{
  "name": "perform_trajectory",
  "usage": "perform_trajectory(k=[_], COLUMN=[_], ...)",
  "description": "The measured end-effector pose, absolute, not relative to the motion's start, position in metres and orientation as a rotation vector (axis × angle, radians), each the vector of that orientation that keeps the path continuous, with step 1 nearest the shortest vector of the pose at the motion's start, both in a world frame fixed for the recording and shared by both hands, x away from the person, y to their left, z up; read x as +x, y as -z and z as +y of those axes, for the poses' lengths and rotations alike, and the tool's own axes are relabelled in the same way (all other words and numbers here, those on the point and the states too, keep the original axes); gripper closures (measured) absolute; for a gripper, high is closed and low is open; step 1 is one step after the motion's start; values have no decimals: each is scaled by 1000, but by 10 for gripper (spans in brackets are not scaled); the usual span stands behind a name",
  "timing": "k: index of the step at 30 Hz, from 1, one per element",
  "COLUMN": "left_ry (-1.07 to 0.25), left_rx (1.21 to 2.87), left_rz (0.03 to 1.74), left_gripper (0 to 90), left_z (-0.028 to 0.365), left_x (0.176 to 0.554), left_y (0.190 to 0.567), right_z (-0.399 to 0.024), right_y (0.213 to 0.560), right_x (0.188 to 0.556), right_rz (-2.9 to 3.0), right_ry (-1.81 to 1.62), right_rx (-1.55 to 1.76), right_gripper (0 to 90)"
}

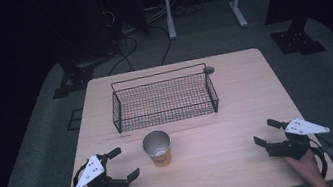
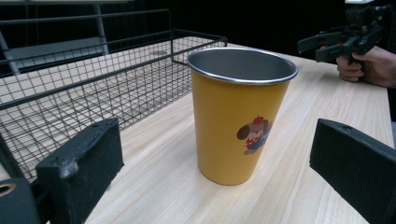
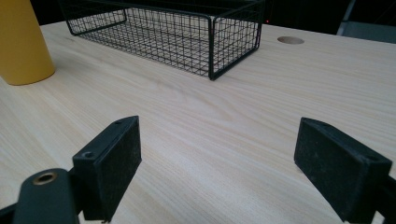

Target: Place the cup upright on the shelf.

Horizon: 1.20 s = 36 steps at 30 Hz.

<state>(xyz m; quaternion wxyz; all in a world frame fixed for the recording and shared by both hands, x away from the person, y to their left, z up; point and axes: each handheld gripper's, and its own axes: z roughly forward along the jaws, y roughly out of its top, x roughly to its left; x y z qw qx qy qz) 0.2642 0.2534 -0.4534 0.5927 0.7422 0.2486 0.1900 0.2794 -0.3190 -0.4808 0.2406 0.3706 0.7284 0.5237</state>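
A: The left tongs (image 1: pixel 124 162) sit near the front left corner with their jaws spread wide, holding nothing; the right tongs (image 1: pixel 265 132) near the front right corner are spread the same way, also holding nothing.

B: And the big things first?

A: The wooden tabletop (image 1: pixel 235 92) carries everything. Toward its far side lies a black wire basket (image 1: pixel 163 99), and nothing lies in it. Just in front of the basket, near the left tongs, the yellow metal cup (image 1: pixel 157 148) stands upright. In the left gripper view the cup (image 2: pixel 236 116) rises between the two jaws but beyond their tips, not touched.

B: So how far along is it?

A: I'd judge it at the very start. The left tongs seem lined up on the cup, yet no grip is made, and the cup is outside the basket. The approach, the grasp and any placing are all left, if the basket is indeed the goal.

B: Anything hard to read?

A: The room behind is dark. The right gripper view cuts the cup (image 3: pixel 21 42) off at the frame's corner. A small cartoon print on the cup's side is too small to make out fully, and the cup's bottom is hard to see.
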Motion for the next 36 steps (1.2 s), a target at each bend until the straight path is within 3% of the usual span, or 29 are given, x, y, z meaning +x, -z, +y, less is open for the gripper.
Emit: perform_trajectory(k=[36], left_ry=[-367], left_rx=[1817], left_rz=[542], left_gripper=[17], left_z=[216], left_x=[282], left_y=[456], right_z=[-318], right_y=[481], right_x=[279], right_rz=[2000], right_ry=[-1422], right_rx=[1004], right_gripper=[139])
